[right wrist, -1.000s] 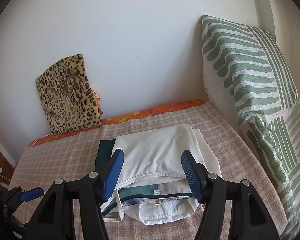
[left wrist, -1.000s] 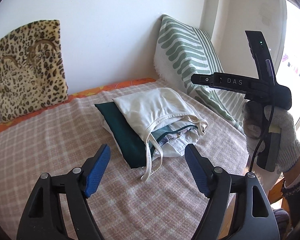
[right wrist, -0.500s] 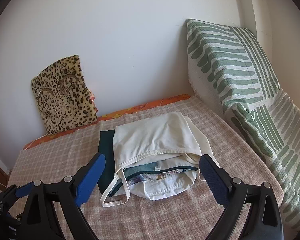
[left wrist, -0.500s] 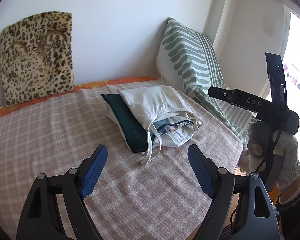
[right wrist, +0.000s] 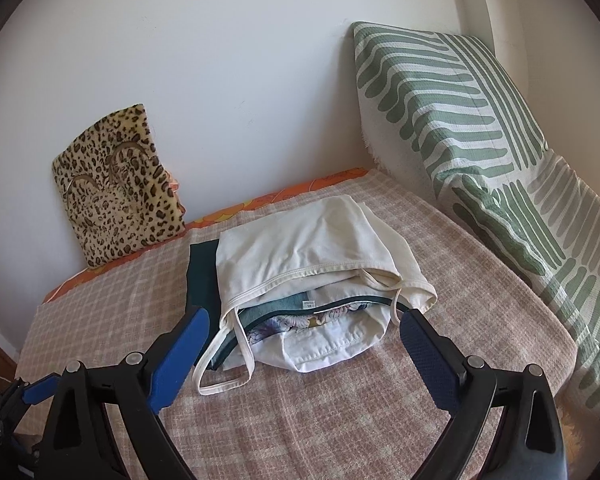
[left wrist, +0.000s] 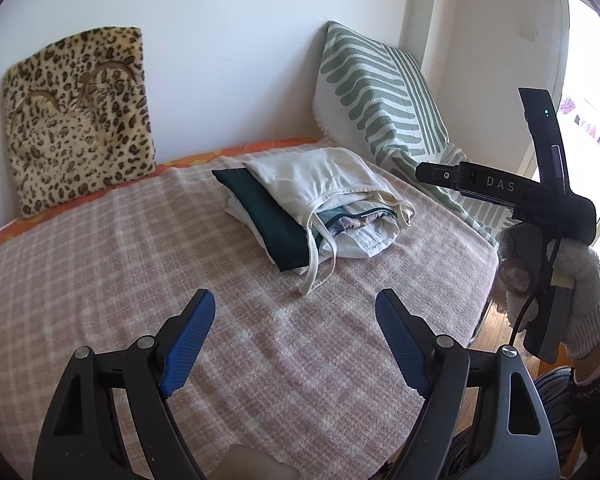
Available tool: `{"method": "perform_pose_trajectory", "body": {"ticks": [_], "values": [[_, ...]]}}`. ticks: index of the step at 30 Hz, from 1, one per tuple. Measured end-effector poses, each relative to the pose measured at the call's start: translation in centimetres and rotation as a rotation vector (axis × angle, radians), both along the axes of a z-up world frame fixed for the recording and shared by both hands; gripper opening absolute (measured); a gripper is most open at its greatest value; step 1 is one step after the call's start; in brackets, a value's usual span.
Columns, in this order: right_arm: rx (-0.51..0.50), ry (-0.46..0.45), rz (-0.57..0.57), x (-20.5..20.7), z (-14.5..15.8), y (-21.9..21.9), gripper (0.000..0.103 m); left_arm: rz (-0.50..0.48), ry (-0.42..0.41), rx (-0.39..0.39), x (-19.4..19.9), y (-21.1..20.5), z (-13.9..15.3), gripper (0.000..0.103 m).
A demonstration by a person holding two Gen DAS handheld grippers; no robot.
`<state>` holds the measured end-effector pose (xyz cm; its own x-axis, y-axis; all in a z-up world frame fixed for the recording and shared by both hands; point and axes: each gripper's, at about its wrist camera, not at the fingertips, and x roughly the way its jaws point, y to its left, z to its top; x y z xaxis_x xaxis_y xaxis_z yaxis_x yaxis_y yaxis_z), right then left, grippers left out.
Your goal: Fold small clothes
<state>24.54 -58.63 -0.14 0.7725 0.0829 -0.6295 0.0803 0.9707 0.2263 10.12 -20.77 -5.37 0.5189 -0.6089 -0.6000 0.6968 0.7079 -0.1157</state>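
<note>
Left tongs (left wrist: 296, 322), right tongs (right wrist: 304, 334) wide apart, empty, angled down toward clothes pile (right wrist: 312, 276).

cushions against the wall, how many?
2. Leopard-print cushion leans on the back wall at left; green-striped cushion stands in the right corner. The right one's cover drapes on, so more could be hidden.

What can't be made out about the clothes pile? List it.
- Lower garments in the pile: both views, hidden under the cream top; number unclear.
- Green garment: mostly covered; type unclear.
- Label: right view, too small to read.
- Floral piece: only an edge shows.
</note>
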Motion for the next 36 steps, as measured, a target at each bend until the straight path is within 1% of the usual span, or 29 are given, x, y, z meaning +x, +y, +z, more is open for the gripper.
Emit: {"method": "perform_pose_trajectory", "body": {"ticks": [5,9,13,18,19,21,22,23,27,30,33,36], "values": [[0.01,0.005,-0.012,-1.2,-0.7,0.7,0.098,0.026,0.009,-0.005,-0.1,0.8,-0.7,0.083],[-0.02,-0.008,-0.024,-2.3,-0.8,1.6,0.098,0.049,-0.011,0.027,-0.2,1.0,-0.5,0.083],[-0.038,-0.036,-0.015,-3.6,-0.7,2.6,0.098,0.066,-0.014,0.009,-0.2,1.9,-0.3,0.087],[-0.084,-0.065,-0.005,-5.1,-0.5,4.1,0.099,0.085,-0.009,-0.005,0.0,2.6,-0.1,0.087],[-0.099,-0.07,-0.004,-5.3,-0.5,4.4,0.1,0.09,-0.011,-0.006,0.0,2.6,0.0,0.089],[-0.13,-0.078,0.001,-5.6,-0.6,5.1,0.1,0.104,-0.015,-0.008,-0.1,2.8,0.0,0.095],[-0.142,-0.078,0.005,-5.8,-0.7,5.5,0.1,0.11,-0.013,-0.012,-0.2,2.9,0.0,0.1],[-0.15,-0.077,0.012,-5.9,-0.8,5.8,0.101,0.112,-0.008,-0.017,-0.1,3.0,0.0,0.102],[-0.135,-0.093,0.026,-6.4,-0.4,6.4,0.103,0.107,0.03,-0.027,0.2,3.2,0.0,0.102],[-0.143,-0.114,0.005,-6.6,-0.2,6.8,0.103,0.115,0.035,-0.014,0.2,3.2,-0.3,0.102],[-0.131,-0.12,0.02,-6.5,0.0,7.2,0.103,0.128,0.043,0.004,0.3,3.2,-0.7,0.102],[-0.157,-0.126,0.03,-6.7,-0.1,7.7,0.103,0.135,0.039,0.011,0.3,3.5,-1.1,0.102]]}}
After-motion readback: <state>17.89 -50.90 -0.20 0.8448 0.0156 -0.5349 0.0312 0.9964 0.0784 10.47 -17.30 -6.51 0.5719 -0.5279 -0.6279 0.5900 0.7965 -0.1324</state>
